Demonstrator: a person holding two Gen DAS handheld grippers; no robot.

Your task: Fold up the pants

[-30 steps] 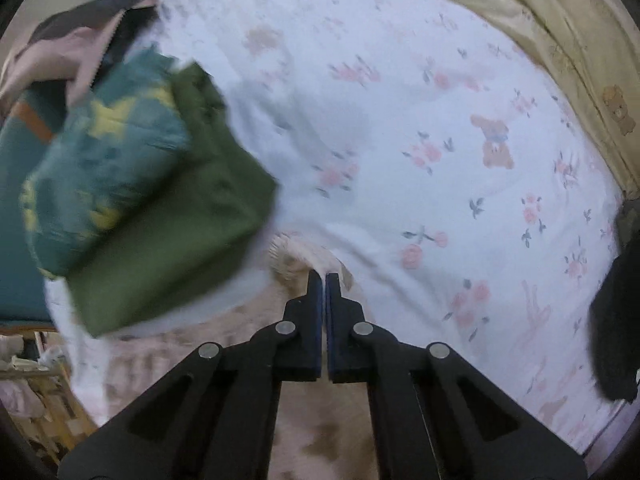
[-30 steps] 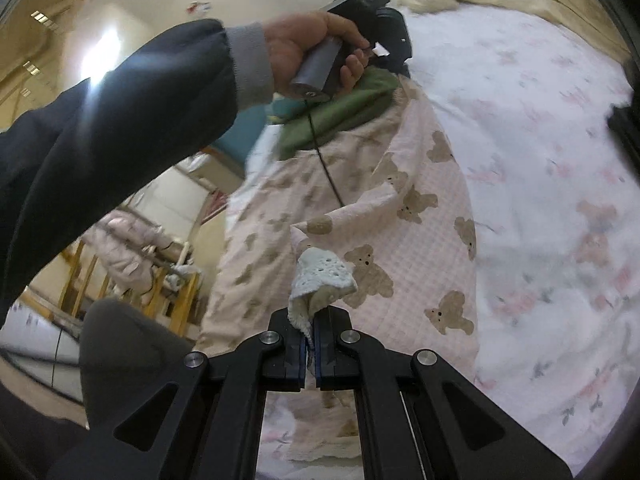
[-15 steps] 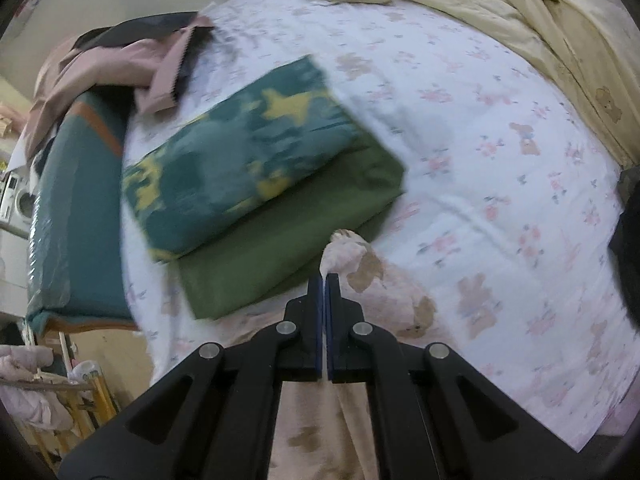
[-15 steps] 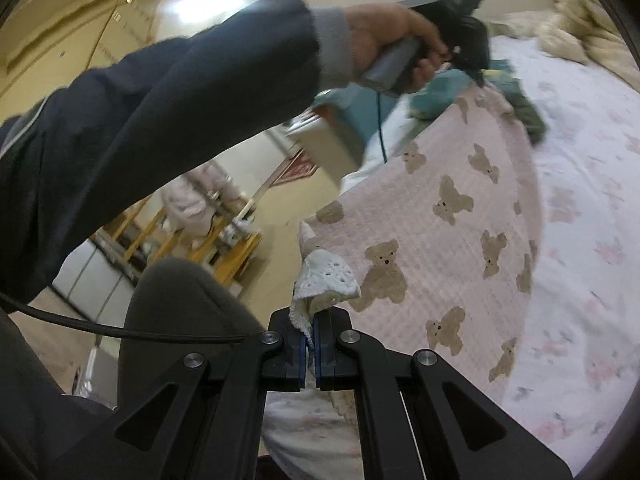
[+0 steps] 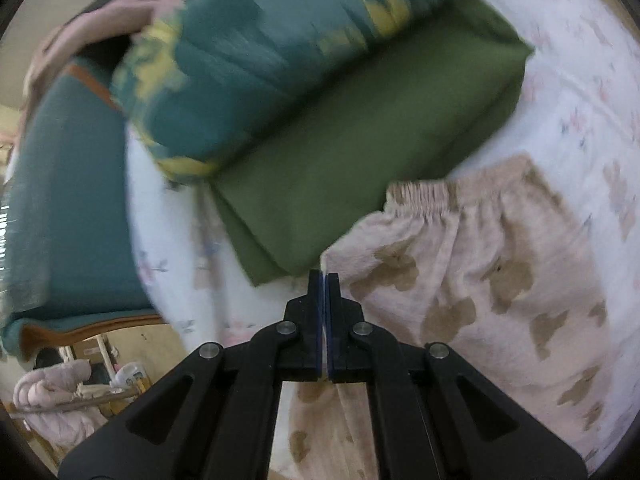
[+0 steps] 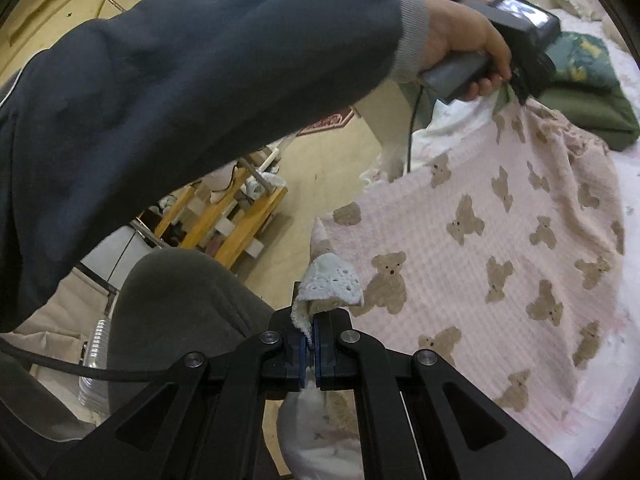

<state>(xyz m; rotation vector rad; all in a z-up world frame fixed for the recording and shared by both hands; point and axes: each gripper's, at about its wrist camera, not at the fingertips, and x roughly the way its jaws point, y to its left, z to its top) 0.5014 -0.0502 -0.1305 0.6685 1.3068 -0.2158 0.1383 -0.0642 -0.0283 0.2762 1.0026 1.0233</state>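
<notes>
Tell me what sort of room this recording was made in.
Most likely a bedroom: the pink bear-print pants are spread on a bed with a floral sheet, folded green bedding is stacked beside them, and a wooden rack stands on the floor.

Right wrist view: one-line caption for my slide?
Right gripper shut on lace hem of bear-print pants spread over the bed, left hand holding the far end.

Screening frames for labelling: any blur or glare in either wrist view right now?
Left wrist: heavy motion smear on the teal patterned bundle and bear-print pants; left gripper stays sharp. Right wrist: pants and right gripper are crisp, ceiling light blown out at top, usual fisheye bending at the edges.
</notes>
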